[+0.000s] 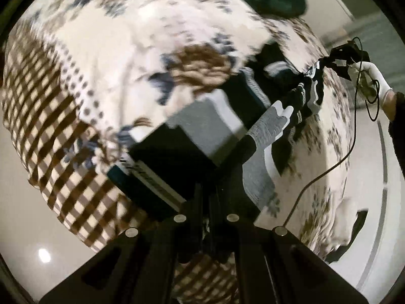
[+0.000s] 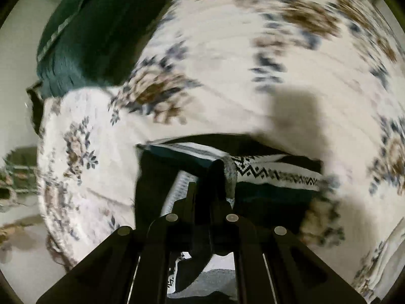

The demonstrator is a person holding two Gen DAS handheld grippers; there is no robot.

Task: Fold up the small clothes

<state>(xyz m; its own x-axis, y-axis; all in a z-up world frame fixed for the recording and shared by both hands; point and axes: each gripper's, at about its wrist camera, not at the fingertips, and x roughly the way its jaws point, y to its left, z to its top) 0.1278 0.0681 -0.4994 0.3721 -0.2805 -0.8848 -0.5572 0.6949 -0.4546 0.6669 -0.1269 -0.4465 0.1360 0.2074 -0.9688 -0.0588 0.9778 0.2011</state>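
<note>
Garment (image 1: 202, 136): black, grey and white, with a zigzag-patterned band, stretched in the air over a floral bedspread (image 1: 141, 38) between two grippers. Both views motion-blurred.

Left gripper (image 1: 210, 202): fingers drawn together on one end of the garment, cloth bunched up against them and running away toward upper right. Jaws closed on fabric, no gap seen between them. Near part of the cloth a black panel next to a grey one, with a ribbed striped edge (image 1: 152, 179) at lower left.

Right gripper (image 1: 329, 60), in the left view: small and far off at upper right, clamped on the other end of the garment at the patterned band. Held by a hand (image 1: 374, 76) in a white glove. Thin black cable (image 1: 354, 126) hung down from it across the bedspread.

Right gripper (image 2: 212, 177), in its own view: jaws shut on a grey fold of the garment (image 2: 273, 174), zigzag band running off to the right, dark cloth drooped below and to the left of the fingers.

Dark green pillow (image 2: 83, 38) at the head of the bed, well apart from the garment. Checked brown-and-white border (image 1: 45, 126) along the bedspread edge, over pale floor (image 1: 25, 215).
</note>
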